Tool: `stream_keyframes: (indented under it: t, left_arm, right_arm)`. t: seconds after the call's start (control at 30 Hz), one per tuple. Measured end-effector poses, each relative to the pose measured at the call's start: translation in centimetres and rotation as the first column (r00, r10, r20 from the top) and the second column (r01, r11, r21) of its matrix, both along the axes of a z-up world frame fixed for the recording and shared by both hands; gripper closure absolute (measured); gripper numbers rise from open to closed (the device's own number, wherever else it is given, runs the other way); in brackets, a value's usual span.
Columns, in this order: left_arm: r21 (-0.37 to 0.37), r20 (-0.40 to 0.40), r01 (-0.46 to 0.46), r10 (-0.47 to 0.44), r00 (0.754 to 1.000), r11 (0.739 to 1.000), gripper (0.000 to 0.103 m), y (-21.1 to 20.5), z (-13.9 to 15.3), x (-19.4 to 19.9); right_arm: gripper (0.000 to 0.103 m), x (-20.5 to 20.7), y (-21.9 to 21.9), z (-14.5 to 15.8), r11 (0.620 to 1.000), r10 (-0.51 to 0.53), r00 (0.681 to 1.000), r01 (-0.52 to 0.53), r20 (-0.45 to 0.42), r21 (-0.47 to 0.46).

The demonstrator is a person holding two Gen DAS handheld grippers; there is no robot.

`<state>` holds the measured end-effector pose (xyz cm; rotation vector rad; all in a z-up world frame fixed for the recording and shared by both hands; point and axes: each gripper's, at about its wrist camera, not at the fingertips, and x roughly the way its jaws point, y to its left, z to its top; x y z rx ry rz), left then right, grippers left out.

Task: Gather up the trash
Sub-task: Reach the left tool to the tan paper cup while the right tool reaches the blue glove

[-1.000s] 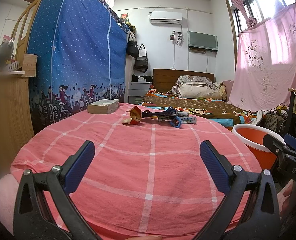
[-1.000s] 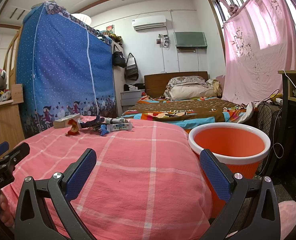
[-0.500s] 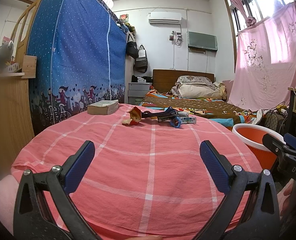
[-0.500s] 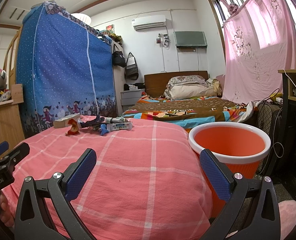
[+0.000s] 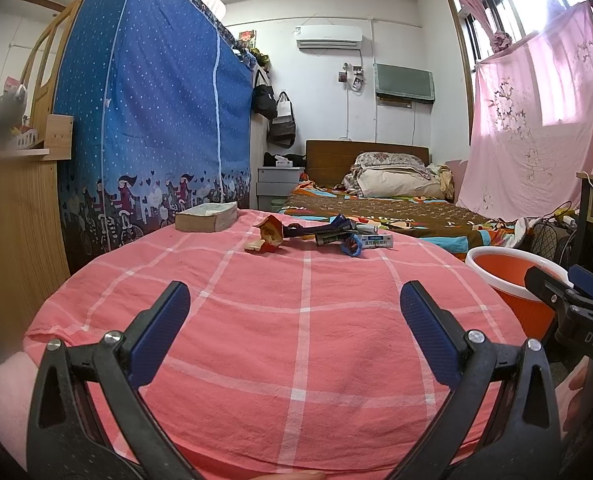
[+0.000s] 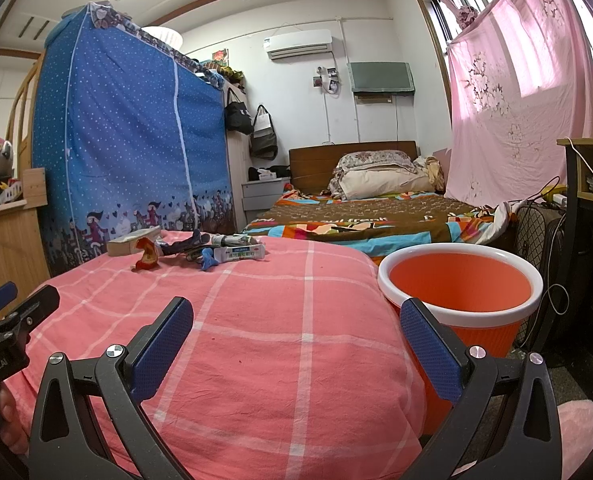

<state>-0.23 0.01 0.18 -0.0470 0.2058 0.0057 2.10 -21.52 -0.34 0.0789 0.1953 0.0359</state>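
A small heap of trash lies at the far side of a table covered by a pink checked cloth [image 5: 296, 320]: a red-orange wrapper [image 5: 270, 234], dark crumpled wrappers [image 5: 328, 232], a blue scrap [image 5: 351, 246] and a white tube-like pack [image 5: 376, 241]. In the right wrist view the heap shows as the red wrapper [image 6: 147, 256] and the white pack [image 6: 240, 253]. An orange bin with a white rim [image 6: 460, 292] stands by the table's right edge and also shows in the left wrist view [image 5: 508, 276]. My left gripper [image 5: 295, 312] and right gripper [image 6: 296, 326] are open, empty, at the near edge.
A thick book [image 5: 206, 218] lies at the table's far left, next to the trash. A blue dotted wardrobe [image 5: 156, 120] stands to the left, a bed [image 5: 376, 208] behind the table, a wooden desk [image 6: 592, 184] and cables to the right of the bin.
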Motion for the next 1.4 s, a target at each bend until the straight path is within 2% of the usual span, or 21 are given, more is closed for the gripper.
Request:
stream_keyframes:
  t: [0.33, 0.5, 0.67, 0.8, 1.03, 1.27, 1.4]
  left_arm:
    - [0.007, 0.012, -0.017, 0.016, 1.0, 1.0, 0.0, 0.3, 0.8, 0.3]
    - [0.056, 0.024, -0.024, 0.022, 0.999, 0.998, 0.0, 0.5, 2.3, 1.9]
    - [0.017, 0.048, -0.047, 0.046, 0.998, 0.999, 0.0, 2.1, 4.0, 4.0]
    - [0.036, 0.089, -0.05, 0.047, 0.995, 0.998, 0.0, 2.5, 5.2, 6.1]
    - [0.107, 0.132, -0.009, -0.006, 0.991, 0.994, 0.0, 2.7, 6.1, 10.1]
    - [0.163, 0.128, 0.006, -0.027, 0.991, 0.987, 0.0, 2.8, 5.6, 13.5]
    - [0.176, 0.09, 0.012, -0.029, 0.996, 0.984, 0.0, 3.5, 4.6, 15.4]
  right_arm:
    - [0.0, 0.4, 0.4, -0.7, 1.0, 0.021, 0.999, -0.022, -0.026, -0.015]
    - [0.0, 1.4, -0.2, 0.6, 1.0, 0.018, 0.999, -0.019, -0.033, -0.02]
    - [0.0, 2.5, -0.2, 2.2, 0.999, 0.032, 0.999, -0.032, -0.004, -0.044]
    - [0.0, 4.4, 0.1, 3.8, 0.996, 0.052, 0.998, -0.049, 0.03, -0.081]
    - [0.0, 8.9, 1.5, 6.8, 0.987, 0.1, 0.989, -0.085, 0.107, -0.135]
    - [0.0, 13.9, 3.1, 7.3, 0.981, 0.147, 0.984, -0.133, 0.097, -0.144]
    - [0.0, 15.9, 3.3, 6.9, 0.982, 0.167, 0.984, -0.159, 0.069, -0.101]
